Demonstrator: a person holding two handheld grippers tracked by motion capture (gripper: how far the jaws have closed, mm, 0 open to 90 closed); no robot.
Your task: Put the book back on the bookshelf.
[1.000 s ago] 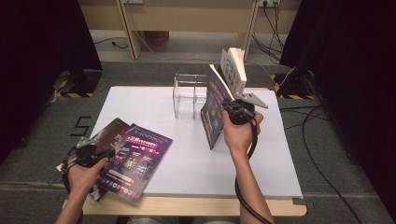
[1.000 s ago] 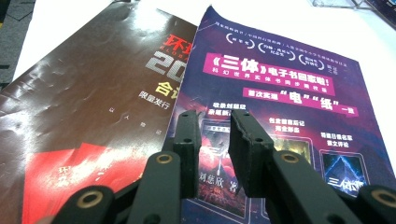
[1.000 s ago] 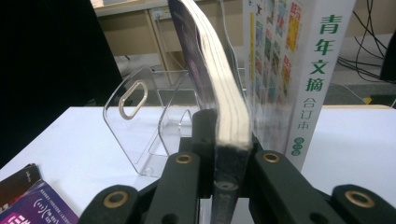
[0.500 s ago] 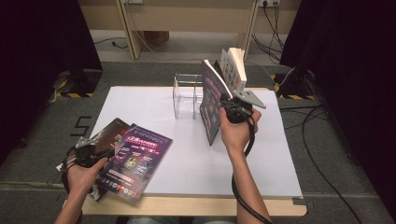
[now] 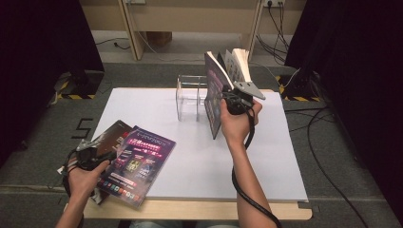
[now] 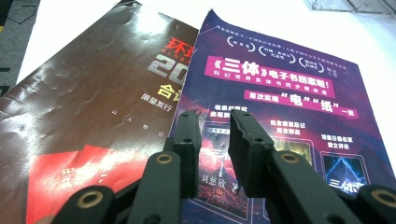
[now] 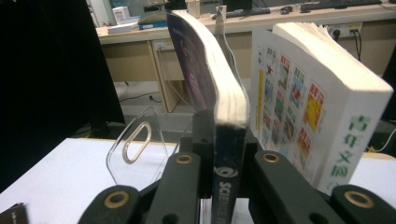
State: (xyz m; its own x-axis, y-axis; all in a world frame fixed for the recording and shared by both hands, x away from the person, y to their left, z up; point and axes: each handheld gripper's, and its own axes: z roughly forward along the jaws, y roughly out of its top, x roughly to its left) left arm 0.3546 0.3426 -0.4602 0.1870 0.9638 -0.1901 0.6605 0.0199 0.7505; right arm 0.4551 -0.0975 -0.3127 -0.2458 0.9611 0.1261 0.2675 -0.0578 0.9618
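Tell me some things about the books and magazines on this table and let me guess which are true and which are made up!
1. The right gripper holds a dark book between its jaws. True.
2. That dark book lies flat on the table. False: it stands on edge, lifted up by the clear rack.
3. A purple magazine lies partly on top of a brown magazine. True.
4. The left gripper is over by the clear rack. False: it sits over the two magazines at the near left of the white table.
5. A thick book with a white spine stands beside the dark book. True.
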